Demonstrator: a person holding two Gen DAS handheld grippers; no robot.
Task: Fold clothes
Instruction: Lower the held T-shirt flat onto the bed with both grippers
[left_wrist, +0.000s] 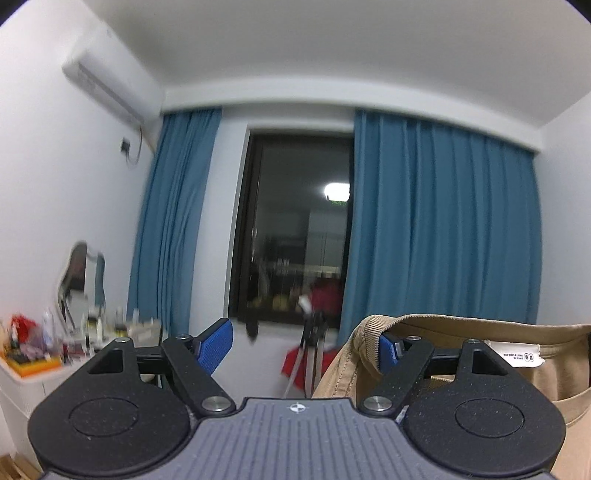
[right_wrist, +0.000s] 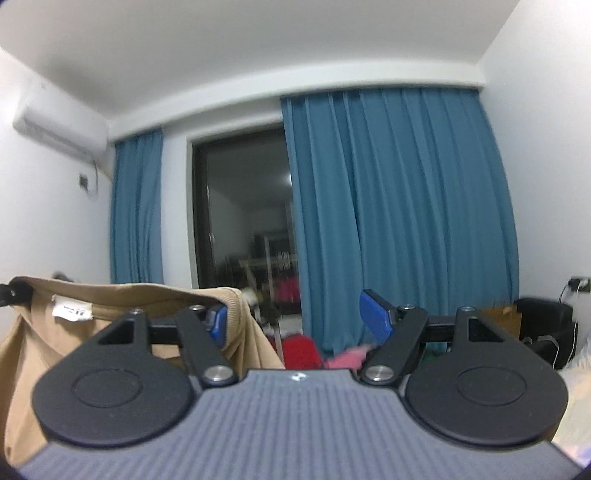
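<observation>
A tan shirt (left_wrist: 454, 328) with a ribbed collar and a white neck label (left_wrist: 521, 356) hangs in the air, stretched between my two grippers. My left gripper (left_wrist: 303, 347) stands open, and the collar is hooked over its right finger (left_wrist: 388, 350); nothing is between the jaws. In the right wrist view the same tan shirt (right_wrist: 122, 299) drapes over the left finger (right_wrist: 218, 325) of my right gripper (right_wrist: 295, 321), which is also open with an empty gap. Both grippers point level toward the window. The shirt's lower part is out of sight.
Blue curtains (left_wrist: 443, 221) frame a dark window (left_wrist: 295, 221). A white dresser (left_wrist: 22, 380) with a mirror and clutter is at the left, and an air conditioner (left_wrist: 107, 77) above it. A tripod (left_wrist: 314, 350) and red cloth (right_wrist: 299, 350) are ahead, and a black chair (right_wrist: 546, 325) at right.
</observation>
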